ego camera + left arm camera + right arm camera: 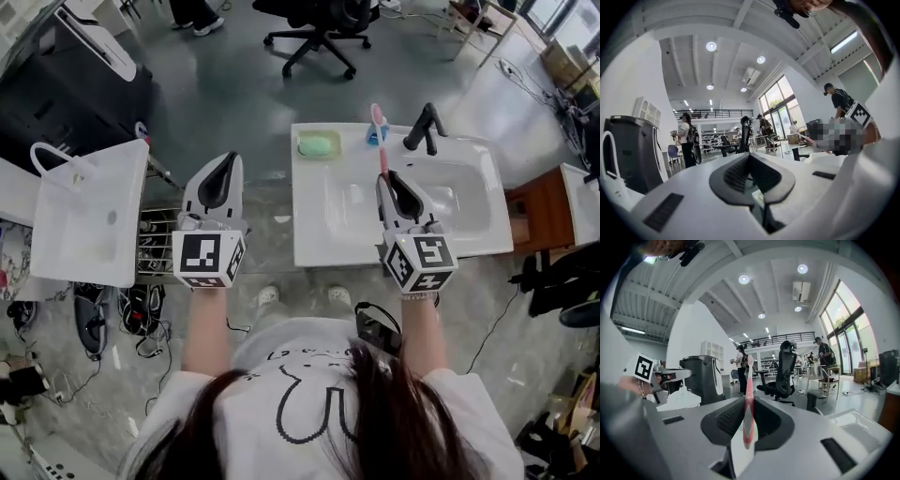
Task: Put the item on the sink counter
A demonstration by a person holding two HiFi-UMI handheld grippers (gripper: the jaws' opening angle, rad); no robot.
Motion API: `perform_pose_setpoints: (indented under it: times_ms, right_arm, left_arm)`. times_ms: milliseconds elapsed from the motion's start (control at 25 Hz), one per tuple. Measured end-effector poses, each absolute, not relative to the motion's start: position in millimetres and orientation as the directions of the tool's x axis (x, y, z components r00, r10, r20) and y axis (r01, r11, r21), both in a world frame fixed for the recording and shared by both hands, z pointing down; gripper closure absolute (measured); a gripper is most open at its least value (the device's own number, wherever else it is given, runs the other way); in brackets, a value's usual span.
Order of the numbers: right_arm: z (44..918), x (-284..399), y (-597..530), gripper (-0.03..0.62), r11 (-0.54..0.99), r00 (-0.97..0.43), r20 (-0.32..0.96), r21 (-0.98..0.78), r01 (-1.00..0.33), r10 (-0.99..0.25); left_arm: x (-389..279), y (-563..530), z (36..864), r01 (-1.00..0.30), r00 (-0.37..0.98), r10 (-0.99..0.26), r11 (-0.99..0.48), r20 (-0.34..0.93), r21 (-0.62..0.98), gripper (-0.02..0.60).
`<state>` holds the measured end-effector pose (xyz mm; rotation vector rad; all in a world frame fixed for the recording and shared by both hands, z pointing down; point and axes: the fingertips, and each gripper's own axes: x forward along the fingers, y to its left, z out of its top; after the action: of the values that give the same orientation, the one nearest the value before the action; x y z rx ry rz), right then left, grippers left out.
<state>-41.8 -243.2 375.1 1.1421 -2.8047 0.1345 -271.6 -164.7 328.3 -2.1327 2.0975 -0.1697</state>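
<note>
Right tongs (383, 178), centre frame, clamp a pink toothbrush (380, 141) over the sink surface (314, 230); left tongs (229, 159) sit closed, empty.

The bottom end of the pink toothbrush (748, 418) is hidden down between the jaws of the right gripper (386, 183), so only its top part pokes out past the tips. A small blue thing (370, 139) on the sink counter (314, 234), just past that gripper's tips, sits partly behind the brush head, and I cannot tell what it is. Far ahead of both grippers the black chair (323, 33) is cut off by the top edge of the head view, and the people (686, 138) far beyond the left gripper (750, 157) are too small to tell much about.
</note>
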Motion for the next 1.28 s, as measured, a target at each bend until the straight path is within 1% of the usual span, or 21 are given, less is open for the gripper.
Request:
perform_pose_setpoints:
  times_ms: [360,600,1000,1280]
  right_arm:
    - [391,-48,-211,0.519,0.577,-0.572,0.177,-0.026,-0.816,-0.801]
    - [412,-64,-197,0.519,0.51,-0.507,0.221,-0.047,-0.859,-0.833]
    - [470,-106,-188,0.519,0.481,-0.461,0.384,-0.05,-0.876,-0.8]
    - [517,-130,-191,0.519,0.486,-0.462,0.519,-0.098,-0.868,-0.719]
  left_arm:
    - [-283,-190,345,-0.965,0.217,-0.976,-0.213,-0.006,-0.154,0.574]
    - [-287,-200,357,-0.937,0.317,-0.948,-0.316,0.014,-0.146,0.574]
    - [-297,-215,381,-0.916,0.388,-0.921,-0.389,0.03,-0.096,0.574]
    - [-303,-221,404,-0.907,0.417,-0.907,-0.419,0.067,-0.029,0.574]
